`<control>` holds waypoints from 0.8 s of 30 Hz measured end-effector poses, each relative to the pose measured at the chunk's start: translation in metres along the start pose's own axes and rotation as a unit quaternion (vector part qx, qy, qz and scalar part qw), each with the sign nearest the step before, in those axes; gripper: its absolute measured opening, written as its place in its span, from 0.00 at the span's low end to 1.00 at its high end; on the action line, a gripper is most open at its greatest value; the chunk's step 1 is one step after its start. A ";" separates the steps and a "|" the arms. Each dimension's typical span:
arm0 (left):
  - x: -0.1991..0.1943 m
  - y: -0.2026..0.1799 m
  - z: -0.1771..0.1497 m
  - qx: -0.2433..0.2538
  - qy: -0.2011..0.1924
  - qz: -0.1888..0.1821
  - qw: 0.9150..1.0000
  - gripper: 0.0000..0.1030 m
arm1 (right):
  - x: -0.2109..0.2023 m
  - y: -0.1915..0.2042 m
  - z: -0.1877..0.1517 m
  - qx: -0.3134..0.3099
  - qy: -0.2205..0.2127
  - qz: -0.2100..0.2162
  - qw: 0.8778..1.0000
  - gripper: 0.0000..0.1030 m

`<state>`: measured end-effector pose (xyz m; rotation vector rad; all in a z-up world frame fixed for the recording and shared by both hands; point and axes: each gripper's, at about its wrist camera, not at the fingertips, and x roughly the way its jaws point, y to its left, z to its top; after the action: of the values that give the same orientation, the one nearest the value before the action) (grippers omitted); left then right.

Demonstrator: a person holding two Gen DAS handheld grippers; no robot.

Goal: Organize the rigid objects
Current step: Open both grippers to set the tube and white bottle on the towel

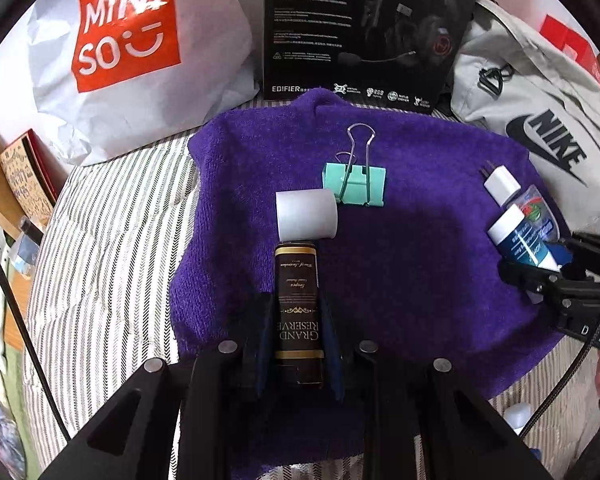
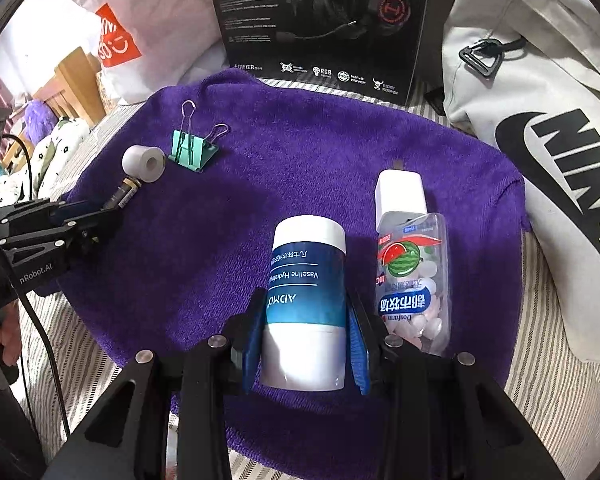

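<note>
Two grips on purple towel (image 1: 420, 240): my left gripper (image 1: 298, 328) clamps brown tube (image 1: 298, 300); my right gripper (image 2: 306, 332) clamps Vaseline bottle (image 2: 306, 280). Binder clip (image 1: 354, 180) at 12 o'clock.

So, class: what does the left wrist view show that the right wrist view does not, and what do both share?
Only the left wrist view shows the "Grand Reserve" label on the dark tube in the left tool. Only the right wrist view shows the full length of the watermelon mint box and the roll's hollow end. Both show the purple towel, green binder clip, white charger and blue-and-white tube in the right tool.
</note>
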<state>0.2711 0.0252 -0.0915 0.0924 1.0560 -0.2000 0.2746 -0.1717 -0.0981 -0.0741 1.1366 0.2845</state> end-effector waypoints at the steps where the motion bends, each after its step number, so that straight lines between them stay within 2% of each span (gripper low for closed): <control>1: 0.000 -0.001 0.000 0.002 0.000 0.003 1.000 0.23 | 0.000 0.001 0.000 -0.002 -0.001 -0.001 1.000 0.36; 6: 0.001 -0.005 -0.001 0.007 0.000 0.008 1.000 0.23 | 0.000 0.003 -0.002 -0.016 -0.003 -0.006 1.000 0.37; 11: -0.001 -0.011 -0.006 0.014 0.004 -0.003 1.000 0.41 | -0.001 0.002 -0.003 -0.019 -0.006 0.000 1.000 0.39; 14: -0.004 -0.014 -0.007 0.012 0.005 -0.001 1.000 0.44 | -0.003 -0.001 -0.005 -0.008 0.001 0.015 1.000 0.42; 16: -0.012 -0.013 -0.008 0.002 0.001 -0.005 1.000 0.44 | -0.008 -0.005 -0.007 0.006 0.007 0.027 1.000 0.42; 19: -0.031 -0.015 -0.013 -0.003 -0.011 -0.008 1.000 0.50 | -0.020 -0.009 -0.013 0.024 0.003 0.032 0.999 0.42; 24: -0.066 -0.024 -0.038 0.006 -0.032 -0.018 0.999 0.51 | -0.053 -0.007 -0.029 0.036 -0.021 0.031 0.999 0.53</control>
<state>0.2026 0.0159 -0.0520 0.0782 0.9929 -0.2402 0.2303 -0.1946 -0.0633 0.0315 1.1078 0.2991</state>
